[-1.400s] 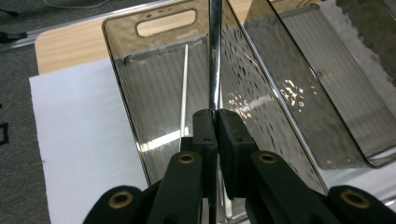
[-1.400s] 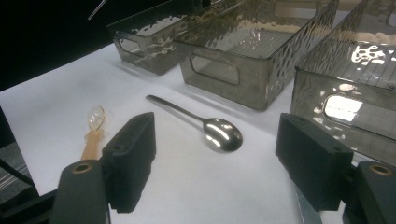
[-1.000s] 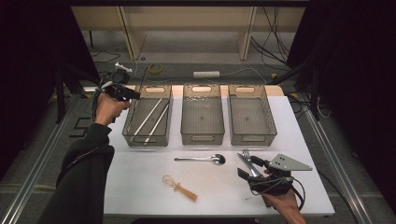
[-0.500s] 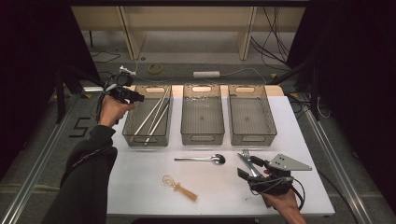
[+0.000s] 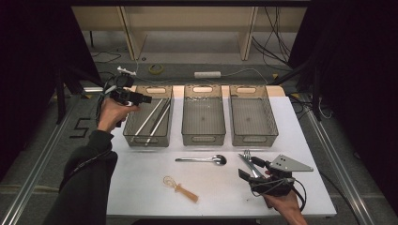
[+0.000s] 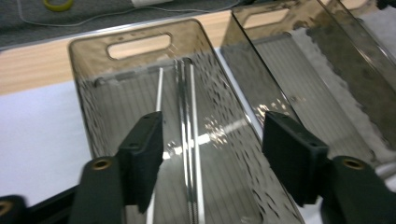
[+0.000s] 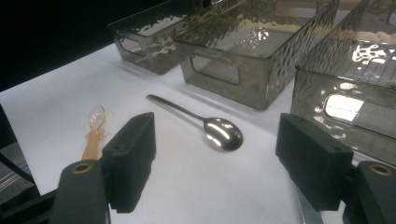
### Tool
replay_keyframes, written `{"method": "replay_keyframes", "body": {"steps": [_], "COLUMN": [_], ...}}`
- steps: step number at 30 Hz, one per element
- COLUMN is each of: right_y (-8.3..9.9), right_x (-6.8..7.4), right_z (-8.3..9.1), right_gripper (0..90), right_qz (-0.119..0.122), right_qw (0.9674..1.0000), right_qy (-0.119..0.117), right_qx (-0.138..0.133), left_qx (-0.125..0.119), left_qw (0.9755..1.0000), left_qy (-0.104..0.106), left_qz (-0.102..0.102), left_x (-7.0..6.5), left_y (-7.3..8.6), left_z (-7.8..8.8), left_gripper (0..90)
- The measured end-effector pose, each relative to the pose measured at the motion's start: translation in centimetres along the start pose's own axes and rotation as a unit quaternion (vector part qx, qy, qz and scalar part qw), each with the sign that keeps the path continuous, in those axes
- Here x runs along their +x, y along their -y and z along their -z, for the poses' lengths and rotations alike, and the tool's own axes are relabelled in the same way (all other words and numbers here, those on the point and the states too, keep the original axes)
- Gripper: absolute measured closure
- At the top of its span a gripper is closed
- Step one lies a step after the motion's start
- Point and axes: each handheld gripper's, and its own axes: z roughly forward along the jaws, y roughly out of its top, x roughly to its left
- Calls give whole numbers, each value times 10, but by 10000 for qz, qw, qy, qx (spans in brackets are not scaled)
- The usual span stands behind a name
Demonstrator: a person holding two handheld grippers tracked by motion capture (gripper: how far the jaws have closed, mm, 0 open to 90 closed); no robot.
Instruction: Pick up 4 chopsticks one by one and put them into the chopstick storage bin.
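Note:
Three smoky clear bins stand in a row at the table's far side. The left bin point(image 5: 133, 136) point(image 6: 84, 70) holds long metal sticks point(image 5: 155, 117) point(image 6: 190, 140) lying lengthwise. My left gripper point(image 5: 144, 99) point(image 6: 212, 116) hovers over that bin's far left corner; its jaws have just been opening and stand open, with the sticks down in the bin below them. A metal spoon point(image 5: 202, 160) point(image 7: 224, 133) and a small wooden-handled whisk point(image 5: 180, 188) point(image 7: 95, 123) lie on the white table. My right gripper point(image 5: 248, 168) point(image 7: 215, 119) rests open near the front right, facing the spoon, and grips nothing.
The middle bin point(image 5: 202, 137) point(image 7: 224, 70) and the right bin point(image 5: 254, 138) look empty. A fork point(image 5: 247, 157) lies just beside the right gripper. The white table point(image 5: 141, 187) ends close to the front. Cables and a power strip point(image 5: 207, 74) lie on the floor beyond.
The left hand has shifted slightly at the left bin's far corner. The right hand has stayed where it was.

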Motion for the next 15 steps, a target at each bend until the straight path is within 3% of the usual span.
{"method": "replay_keyframes", "body": {"steps": [6,9,13,14,15], "right_y": [0,0,0,0,0], "right_x": [0,0,0,0,0], "right_z": [0,0,1,0,0], "right_gripper": [298,298,298,298,298], "right_qz": [10,9,22,17,16], "right_qw": [10000,10000,10000,10000,10000], "right_qy": [15,23,15,19,27], "right_qx": [-1,4,-5,2,3], "left_qx": [-307,-336,-506,-521,-355], "left_qw": [9991,9989,9972,9968,9976], "left_qy": [260,317,547,595,595], "left_qz": [131,65,97,76,25], "left_x": [-3,-8,-14,-15,-15], "left_y": [22,38,60,65,67], "left_z": [14,17,22,22,21], "left_gripper": [306,284,267,264,264]}}
